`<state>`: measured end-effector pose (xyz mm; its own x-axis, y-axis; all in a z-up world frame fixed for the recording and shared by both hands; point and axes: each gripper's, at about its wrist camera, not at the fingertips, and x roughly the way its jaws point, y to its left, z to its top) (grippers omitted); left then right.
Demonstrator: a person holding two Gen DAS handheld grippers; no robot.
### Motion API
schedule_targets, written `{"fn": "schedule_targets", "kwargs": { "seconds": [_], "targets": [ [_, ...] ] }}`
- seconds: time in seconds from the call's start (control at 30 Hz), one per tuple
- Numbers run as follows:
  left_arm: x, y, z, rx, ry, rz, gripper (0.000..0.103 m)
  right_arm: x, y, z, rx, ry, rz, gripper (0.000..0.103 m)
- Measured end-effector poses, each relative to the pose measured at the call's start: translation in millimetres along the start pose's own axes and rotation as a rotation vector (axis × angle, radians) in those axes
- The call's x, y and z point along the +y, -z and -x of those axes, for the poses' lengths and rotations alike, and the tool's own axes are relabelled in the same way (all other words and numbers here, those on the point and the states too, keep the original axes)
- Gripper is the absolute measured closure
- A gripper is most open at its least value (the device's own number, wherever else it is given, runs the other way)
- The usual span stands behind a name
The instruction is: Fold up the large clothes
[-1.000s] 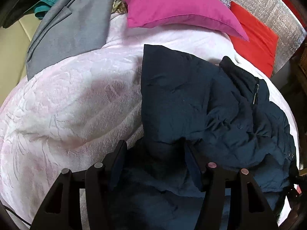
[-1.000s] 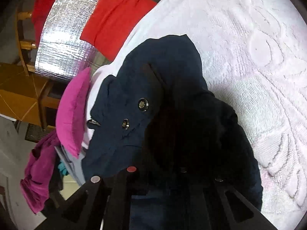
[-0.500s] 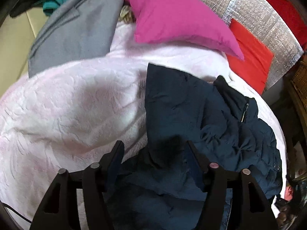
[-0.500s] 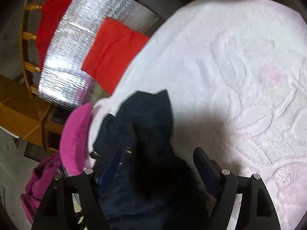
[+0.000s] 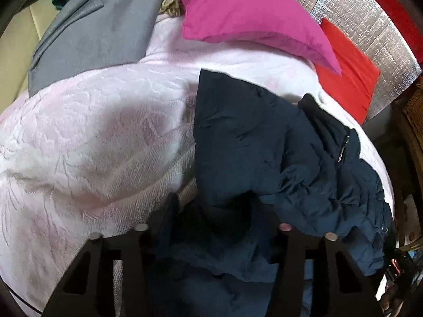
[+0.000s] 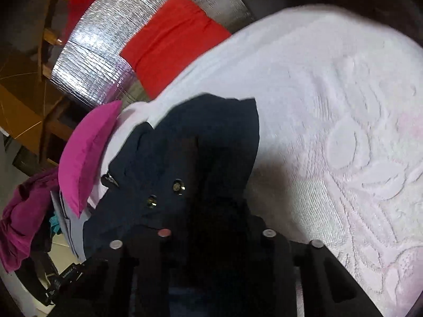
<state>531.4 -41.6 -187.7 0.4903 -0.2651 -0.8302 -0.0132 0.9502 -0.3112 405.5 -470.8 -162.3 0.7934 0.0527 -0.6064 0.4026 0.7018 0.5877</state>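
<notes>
On the bed [image 5: 87, 142], across its pale embossed cover, lay the navy jacket [image 5: 253, 142], bunched on the side toward the red cushion [image 5: 351, 79], with a flat panel spread toward the middle. Both tongs worked its near edge. The left gripper [image 5: 214, 211] was closing, with a ridge of dark cloth between its fingers; the pads looked near the fabric, but whether they pressed it I could not tell. The right gripper [image 6: 211, 227] was closing too, much narrower, over a fold of the jacket [image 6: 195, 163] near two metal snaps [image 6: 177, 186]; its fingertips were lost in dark cloth, so the grip itself was hidden.

To do this step well, I judged, each gripper should take a full, thick pinch of the padded hem, not the outer shell alone, since slick quilted fabric would slip. Both should hold the same edge, well apart, so the fold could lift evenly and land square on the flat panel. The bunched side wanted smoothing first, or the lump would be folded in.

No proper container showed. The bed served as one: besides the jacket it held a pink pillow [image 5: 248, 15], a grey garment [image 5: 97, 34] and the red cushion against the silver headboard [image 5: 370, 34].
</notes>
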Motion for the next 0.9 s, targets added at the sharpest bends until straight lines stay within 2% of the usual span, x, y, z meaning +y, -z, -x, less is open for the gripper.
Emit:
{"fn": "schedule_targets", "kwargs": {
  "seconds": [0.1,0.13,0.2,0.27,0.33,0.37,0.4,0.47,0.57,0.7,0.8,0.9],
  "targets": [
    [1,-3,-3,0.005,-0.019,-0.006,0.052,6,2,13,-0.057,0.011,0.041,0.075],
    [3,-3,-6,0.015,-0.027,-0.006,0.051,5,3,9,-0.047,0.029,0.039,0.075],
    [0,-1,-10,0.032,-0.046,-0.025,0.048,-7,6,-12,0.031,0.086,0.003,0.075],
    [-2,0,-7,0.029,-0.08,-0.033,0.04,-18,6,-14,0.056,0.055,-0.06,0.072],
    [0,0,1,0.019,-0.09,-0.014,0.04,-17,2,-5,0.044,0.027,-0.093,0.066],
    [0,0,6,0.008,-0.096,-0.011,0.04,-17,2,4,0.019,0.021,-0.103,0.06],
    [0,0,11,-0.008,-0.106,-0.012,0.04,-16,1,13,-0.011,0.021,-0.11,0.048],
    [-5,1,28,-0.064,-0.118,-0.03,0.04,-15,0,28,-0.06,-0.011,-0.122,0.041],
    [-16,7,54,-0.127,-0.065,-0.072,0.039,-10,2,49,-0.092,-0.105,-0.13,0.041],
    [-32,17,66,-0.114,0.033,-0.103,0.032,6,16,51,0.002,-0.244,-0.116,0.041],
    [-40,28,62,-0.044,0.116,-0.082,0.031,18,31,37,0.107,-0.29,-0.114,0.041],
    [-44,45,45,0.091,0.182,-0.027,0.029,29,48,13,0.224,-0.291,-0.133,0.041]
  ]
}}
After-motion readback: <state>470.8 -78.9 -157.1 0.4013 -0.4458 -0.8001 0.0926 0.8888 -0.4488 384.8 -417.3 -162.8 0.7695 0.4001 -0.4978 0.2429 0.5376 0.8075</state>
